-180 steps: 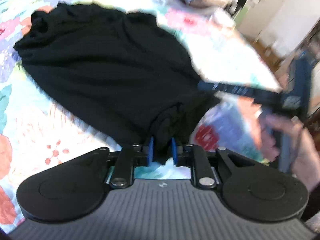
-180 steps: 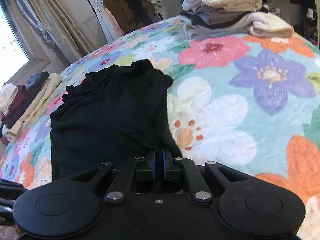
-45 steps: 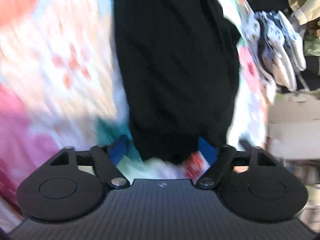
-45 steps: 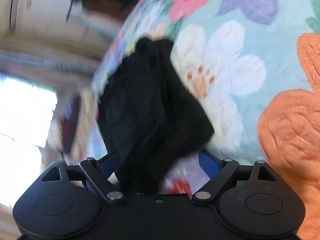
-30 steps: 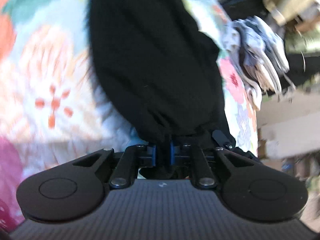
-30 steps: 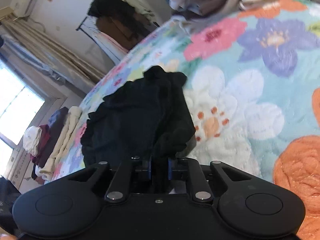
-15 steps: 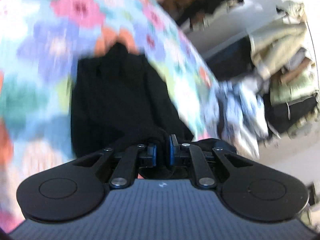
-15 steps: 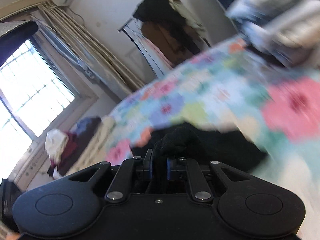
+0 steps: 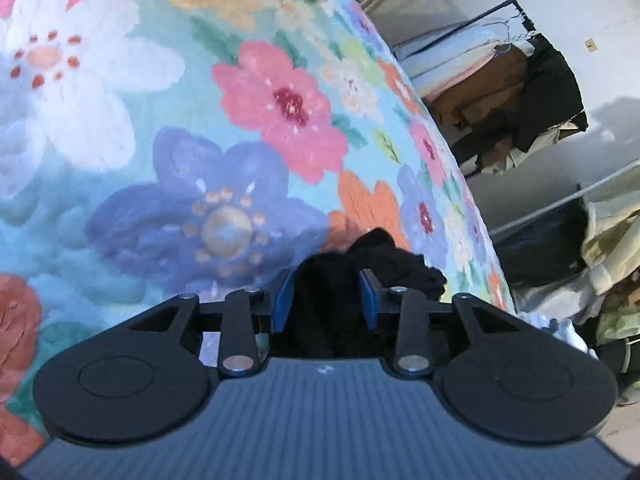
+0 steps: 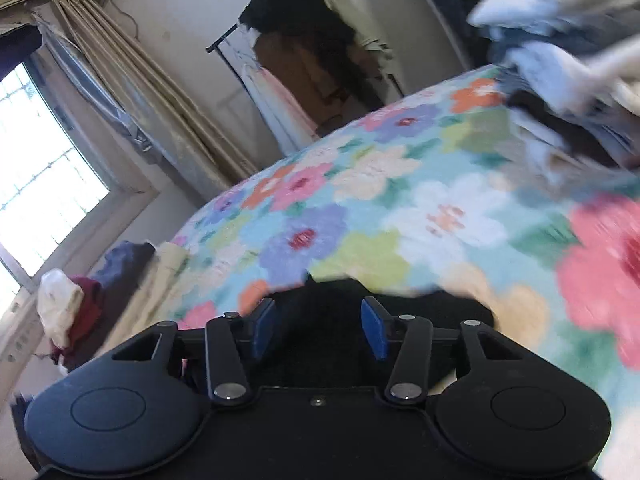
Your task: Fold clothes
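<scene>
The black garment (image 9: 384, 264) lies bunched on the floral bedspread (image 9: 160, 140), mostly hidden under my left gripper (image 9: 326, 300). That gripper is open, its blue pads (image 9: 282, 302) apart with black cloth lying loose between them. In the right wrist view the same black garment (image 10: 452, 308) spreads beneath the right gripper (image 10: 320, 330), which is also open, blue pads (image 10: 374, 330) wide on either side of the cloth. Neither gripper pinches the fabric.
A stack of folded clothes (image 10: 572, 40) sits at the bed's far right. Another pile of clothes (image 10: 80, 292) lies by the window on the left. A rack of hanging clothes (image 10: 312, 52) stands behind the bed, and shelves of clothing (image 9: 560, 220) line the wall.
Both grippers were shut on the black garment half a second ago and have now opened, letting it go. Both have carried forward over the garment, so mostly bedspread now shows ahead.
</scene>
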Demonstrator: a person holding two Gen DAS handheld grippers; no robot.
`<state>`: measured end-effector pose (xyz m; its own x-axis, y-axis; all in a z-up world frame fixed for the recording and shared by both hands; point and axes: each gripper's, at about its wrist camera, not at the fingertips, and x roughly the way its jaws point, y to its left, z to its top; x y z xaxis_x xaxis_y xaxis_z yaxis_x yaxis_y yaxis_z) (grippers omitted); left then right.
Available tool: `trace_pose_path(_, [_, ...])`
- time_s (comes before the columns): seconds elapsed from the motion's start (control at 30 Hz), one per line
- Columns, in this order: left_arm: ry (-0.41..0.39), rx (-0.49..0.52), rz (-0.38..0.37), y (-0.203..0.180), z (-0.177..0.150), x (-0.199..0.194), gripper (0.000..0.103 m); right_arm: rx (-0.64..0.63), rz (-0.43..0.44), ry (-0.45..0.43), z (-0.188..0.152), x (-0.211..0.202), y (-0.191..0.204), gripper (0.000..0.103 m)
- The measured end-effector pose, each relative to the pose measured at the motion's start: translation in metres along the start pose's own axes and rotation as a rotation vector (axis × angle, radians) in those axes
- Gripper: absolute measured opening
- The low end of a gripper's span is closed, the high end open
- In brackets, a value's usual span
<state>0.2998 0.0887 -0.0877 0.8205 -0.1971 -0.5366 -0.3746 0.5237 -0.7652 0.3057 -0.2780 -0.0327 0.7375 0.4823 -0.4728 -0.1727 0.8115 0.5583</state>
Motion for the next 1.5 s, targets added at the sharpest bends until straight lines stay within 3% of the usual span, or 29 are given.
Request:
trace_pose_path(0.07, [0.018, 0.041, -0.056, -0.007, 0.001, -0.002, 0.038, 0.014, 0.011, 0.044, -0.018, 0.002, -0.006, 0.053])
trace_pose_path(0.13, [0.024, 0.115, -0.067, -0.018, -0.005, -0.007, 0.040, -0.004, 0.035, 0.089, -0.028, 0.015, -0.002, 0.053])
trace_pose_path(0.23, [0.008, 0.220, -0.055, -0.030, -0.011, -0.012, 0.042, -0.151, 0.067, 0.176, -0.037, 0.037, 0.027, 0.053])
trace_pose_path(0.27, [-0.004, 0.237, -0.049, -0.032, -0.012, -0.013, 0.050, -0.216, 0.079, 0.206, -0.040, 0.045, 0.039, 0.053])
trace_pose_path(0.33, [-0.050, 0.242, -0.035, -0.032, -0.010, -0.017, 0.063, -0.339, 0.072, 0.257, -0.045, 0.063, 0.064, 0.053])
trace_pose_path(0.47, [-0.082, 0.228, -0.034, -0.020, -0.001, -0.013, 0.064, -0.557, 0.011, 0.309, -0.050, 0.103, 0.104, 0.053])
trace_pose_path(0.57, [-0.166, 0.127, 0.012, 0.002, -0.007, -0.014, 0.064, -0.617, -0.011, 0.315, -0.039, 0.128, 0.120, 0.053])
trace_pose_path(0.67, [-0.154, 0.143, 0.060, 0.008, -0.011, -0.004, 0.063, -0.633, -0.001, 0.291, -0.019, 0.145, 0.136, 0.052])
trace_pose_path(0.93, [-0.034, 0.172, 0.032, -0.004, -0.004, -0.007, 0.064, -0.327, -0.034, 0.200, -0.010, 0.081, 0.090, 0.051])
trace_pose_path(1.1, [0.115, 0.300, 0.045, -0.020, -0.021, -0.017, 0.061, -0.122, -0.056, 0.141, -0.007, 0.037, 0.058, 0.058])
trace_pose_path(1.17, [0.126, 0.419, 0.049, -0.031, -0.035, -0.023, 0.042, -0.027, -0.052, 0.122, -0.021, 0.009, 0.035, 0.062])
trace_pose_path(1.3, [0.153, 0.574, 0.098, -0.044, -0.059, -0.025, 0.042, 0.193, 0.013, 0.090, -0.058, -0.041, -0.021, 0.065])
trace_pose_path(1.43, [0.223, 0.484, 0.106, -0.031, -0.066, -0.016, 0.048, 0.276, 0.027, 0.057, -0.073, -0.054, -0.048, 0.067])
trace_pose_path(1.5, [0.228, 0.479, 0.124, -0.026, -0.069, -0.010, 0.048, 0.317, 0.079, 0.044, -0.073, -0.045, -0.053, 0.067])
